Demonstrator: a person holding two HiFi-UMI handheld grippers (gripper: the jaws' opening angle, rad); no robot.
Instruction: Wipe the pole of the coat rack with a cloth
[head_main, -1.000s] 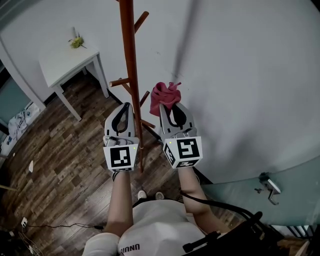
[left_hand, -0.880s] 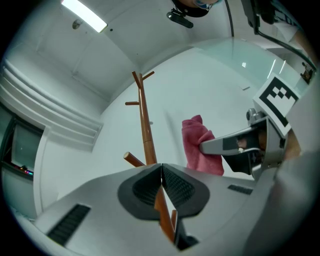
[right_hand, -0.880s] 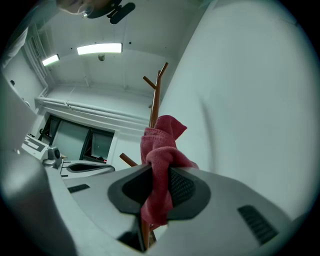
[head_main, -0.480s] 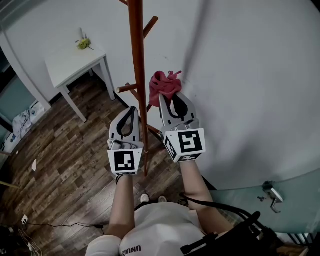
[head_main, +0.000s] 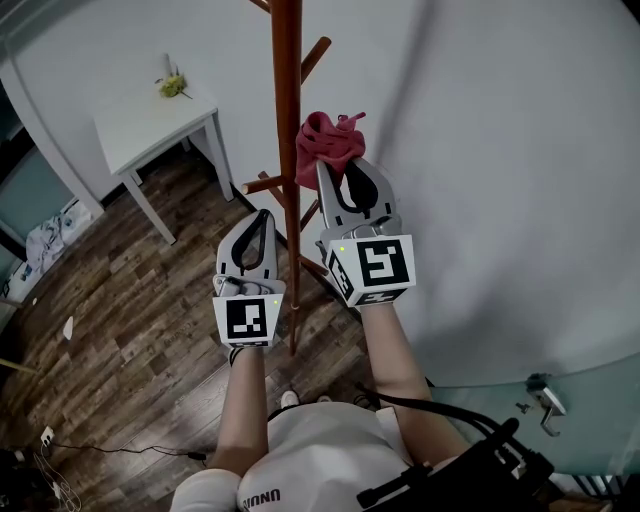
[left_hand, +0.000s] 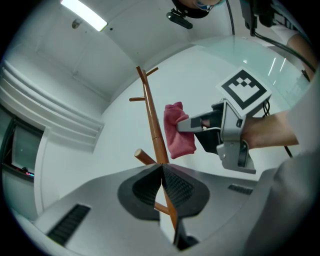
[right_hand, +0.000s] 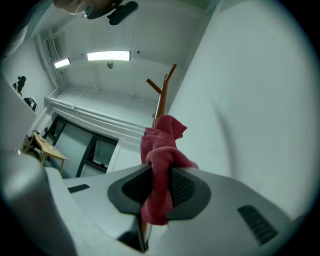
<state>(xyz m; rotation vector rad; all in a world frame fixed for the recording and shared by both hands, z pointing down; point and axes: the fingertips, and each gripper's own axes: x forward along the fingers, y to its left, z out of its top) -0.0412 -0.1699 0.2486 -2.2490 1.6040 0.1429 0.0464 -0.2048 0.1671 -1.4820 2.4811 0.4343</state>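
Observation:
The brown wooden pole of the coat rack (head_main: 287, 150) rises between my two grippers, with short pegs branching off. My right gripper (head_main: 332, 168) is shut on a red cloth (head_main: 325, 148), which bunches beyond its tips just right of the pole. In the right gripper view the cloth (right_hand: 160, 165) hangs pinched between the pads with the pole (right_hand: 161, 102) behind it. My left gripper (head_main: 264, 216) is shut with nothing in it, just left of the pole. In the left gripper view the pole (left_hand: 152, 120) stands ahead, with the cloth (left_hand: 178, 130) to its right.
A white side table (head_main: 150, 125) with a small plant (head_main: 173, 86) stands at the back left on the wood floor (head_main: 130, 320). A white wall (head_main: 500, 150) lies close behind the rack. A door handle (head_main: 540, 395) shows at lower right; cables lie on the floor at lower left.
My right gripper has carried the cloth higher along the pole and closer to it. The left gripper has stayed low beside the pole, shifting only a little.

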